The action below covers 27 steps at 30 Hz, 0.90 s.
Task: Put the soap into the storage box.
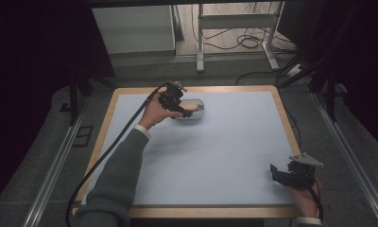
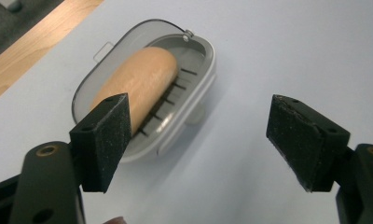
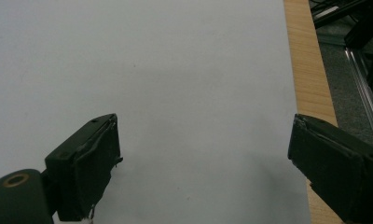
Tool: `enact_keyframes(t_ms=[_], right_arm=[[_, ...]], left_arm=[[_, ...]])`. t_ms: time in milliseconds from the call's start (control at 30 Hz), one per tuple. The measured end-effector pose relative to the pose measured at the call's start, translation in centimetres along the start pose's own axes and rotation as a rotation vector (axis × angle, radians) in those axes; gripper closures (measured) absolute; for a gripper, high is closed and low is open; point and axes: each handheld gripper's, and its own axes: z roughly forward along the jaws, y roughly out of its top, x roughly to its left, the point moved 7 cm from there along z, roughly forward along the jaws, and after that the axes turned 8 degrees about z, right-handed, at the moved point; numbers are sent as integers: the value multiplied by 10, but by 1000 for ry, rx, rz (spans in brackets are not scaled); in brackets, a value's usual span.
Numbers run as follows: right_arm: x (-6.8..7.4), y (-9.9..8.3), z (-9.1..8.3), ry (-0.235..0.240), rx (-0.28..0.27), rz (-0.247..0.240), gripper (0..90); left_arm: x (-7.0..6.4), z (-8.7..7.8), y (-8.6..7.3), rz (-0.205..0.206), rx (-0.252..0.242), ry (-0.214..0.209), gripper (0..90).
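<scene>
At the far left of the table [image 1: 130, 101], the left gripper [image 2: 198, 128] hovers just beside and above a small oval grey container [image 2: 196, 91], jaws spread wide, nothing between them. The container sits on the pale blue mat near the table's back edge. Inside lies a tan, rounded, loaf-shaped item [image 2: 140, 84] resting on a slotted insert; a clear lid [image 2: 105, 51] appears hinged back on the far side. In the high view the same gripper [image 1: 177, 105] overlaps the container's near left end.

The right gripper [image 3: 203, 163] rests near the table's front right corner, well apart from the container, jaws also wide open and empty, with bare mat ahead of it.

Risks, judged from this pose:
- The jaw opening is offset. One pad already overlaps the tan item in the left gripper view, the other stands over bare mat. Closing here would likely catch the container wall, or the rim and item together, not the item cleanly.
- The container looks light and unanchored. A one-sided push could slide or tip it on the smooth mat; the right gripper is too far off to brace it.
- The tan item has a rounded, smooth surface. A grip off its middle may squeeze it out sideways.
- The open lid may snag a jaw, or swing shut if the container is jolted.
- Whether the item is soft cannot be told; a hard close could dent it.
</scene>
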Motion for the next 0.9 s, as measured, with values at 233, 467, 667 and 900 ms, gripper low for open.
enact_keyframes(t_ms=[233, 467, 667, 900], right_arm=[[2, 1, 0, 3, -2, -1, 92], [5, 1, 1, 8, 0, -6, 92], [7, 1, 0, 11, -1, -9, 92], [7, 1, 0, 10, -2, -11, 92]], left_arm=[[-13, -28, -28, -16, -37, 33, 225], [-39, -51, -63, -26, -71, 47, 215], [-60, -64, -94, -43, -94, 51, 210], [-71, -71, -134, -98, -105, 79, 206]])
